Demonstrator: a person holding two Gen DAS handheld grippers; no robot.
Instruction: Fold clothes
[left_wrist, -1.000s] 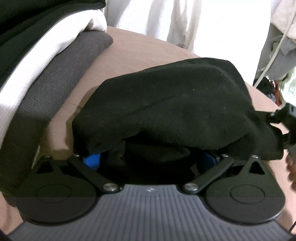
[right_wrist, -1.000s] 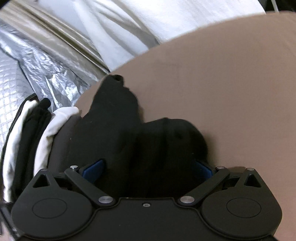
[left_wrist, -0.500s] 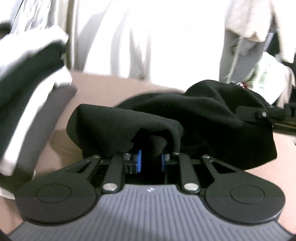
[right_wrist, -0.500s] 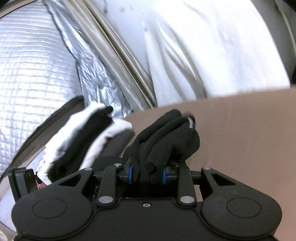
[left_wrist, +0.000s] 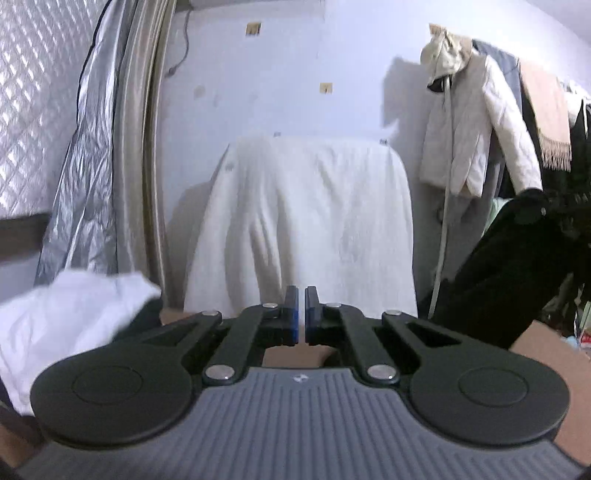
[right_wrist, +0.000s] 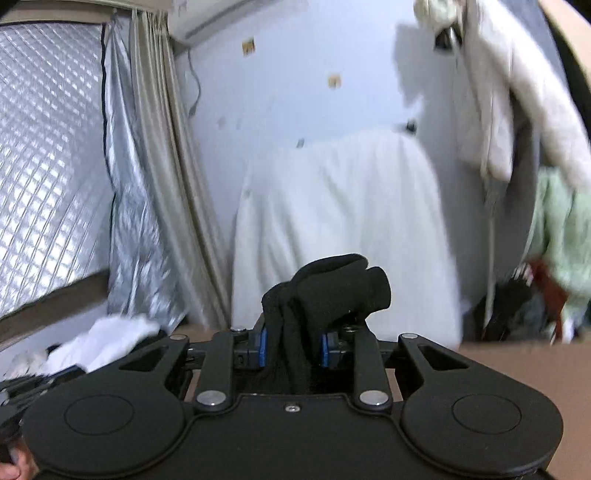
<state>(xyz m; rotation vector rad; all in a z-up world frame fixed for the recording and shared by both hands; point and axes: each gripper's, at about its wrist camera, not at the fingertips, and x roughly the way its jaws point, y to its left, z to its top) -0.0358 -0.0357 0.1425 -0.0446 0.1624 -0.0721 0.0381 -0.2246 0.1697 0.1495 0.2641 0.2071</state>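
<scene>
My right gripper (right_wrist: 291, 349) is shut on a bunched black garment (right_wrist: 332, 288) and holds it raised, with cloth bulging above the blue pads. In the left wrist view the same black garment (left_wrist: 509, 269) hangs at the right, away from my left gripper (left_wrist: 301, 317). The left gripper is shut with its blue pads nearly touching and nothing shows between them. A stack of folded clothes with a white piece on top (left_wrist: 66, 317) lies at the left; it also shows in the right wrist view (right_wrist: 110, 339).
The brown table surface (right_wrist: 517, 365) lies below. A white cloth (left_wrist: 306, 225) drapes over something behind the table. Silver quilted insulation and a curtain (left_wrist: 92, 147) stand at left. Jackets and clothes (left_wrist: 476, 122) hang on the right wall.
Both grippers have lifted and tilted up from the table. The left gripper has lost the black garment it was shut on. The right gripper carries the garment up.
</scene>
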